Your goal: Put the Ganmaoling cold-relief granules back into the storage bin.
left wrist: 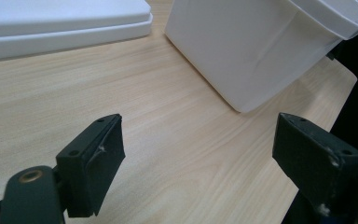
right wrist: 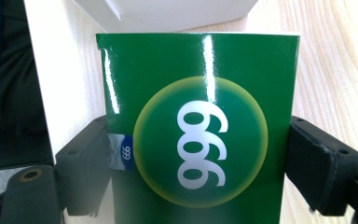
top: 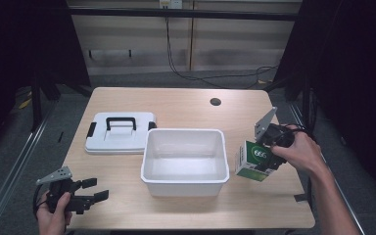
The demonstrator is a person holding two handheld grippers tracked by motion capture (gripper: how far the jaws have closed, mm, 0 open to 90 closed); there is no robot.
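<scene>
Now, box: we see one green and white box (top: 252, 160) with "999" in a yellow-ringed circle, tilted, its long axis leaning toward the bin, just right of it above the table (top: 186, 105).
Right tongs (top: 268, 155): clamped on the box's two sides, pads (right wrist: 319, 163) pressed against it.
Left tongs (top: 95, 189): jaws wide apart, nothing between them, low at the near left corner.
Bin: one white open bin (top: 185, 182), mid-table.
Lid: one white lid (top: 120, 142) with black handle, flat, left of the bin.
</scene>
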